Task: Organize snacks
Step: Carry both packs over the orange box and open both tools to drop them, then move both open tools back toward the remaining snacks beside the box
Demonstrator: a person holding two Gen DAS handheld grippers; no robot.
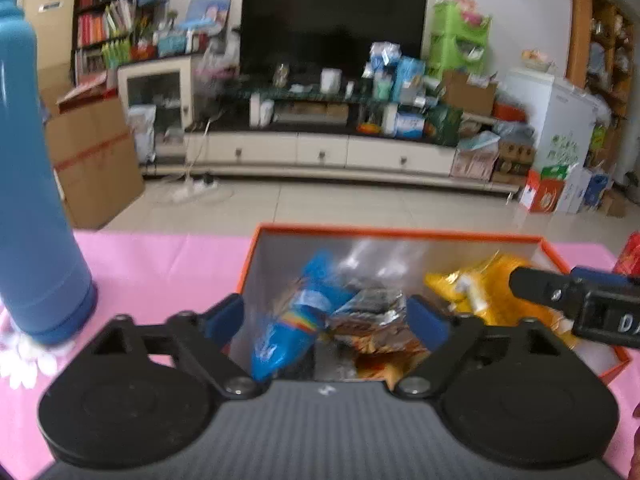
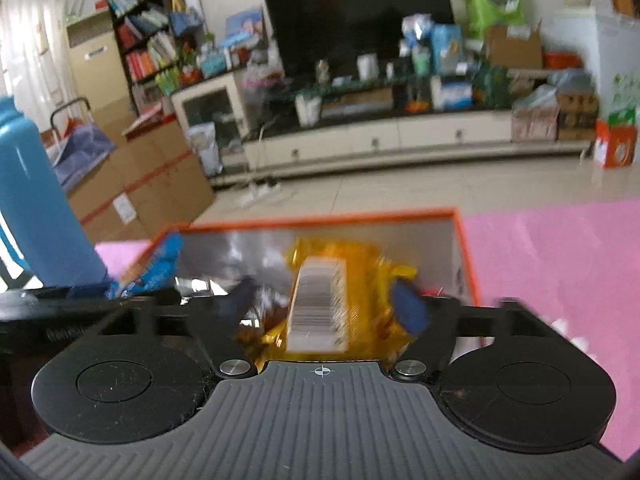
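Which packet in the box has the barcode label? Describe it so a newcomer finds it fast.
On the pink tablecloth sits an orange-rimmed box with a shiny silver lining. Towards its right side lies a yellow snack packet, between the fingers of the open right gripper. It alone shows a white barcode label; its neighbours are a blue packet and a silver-and-orange one.

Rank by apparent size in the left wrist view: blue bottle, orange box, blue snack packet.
1. Orange box
2. Blue bottle, though its nearness to the camera leaves the top two unsure
3. Blue snack packet
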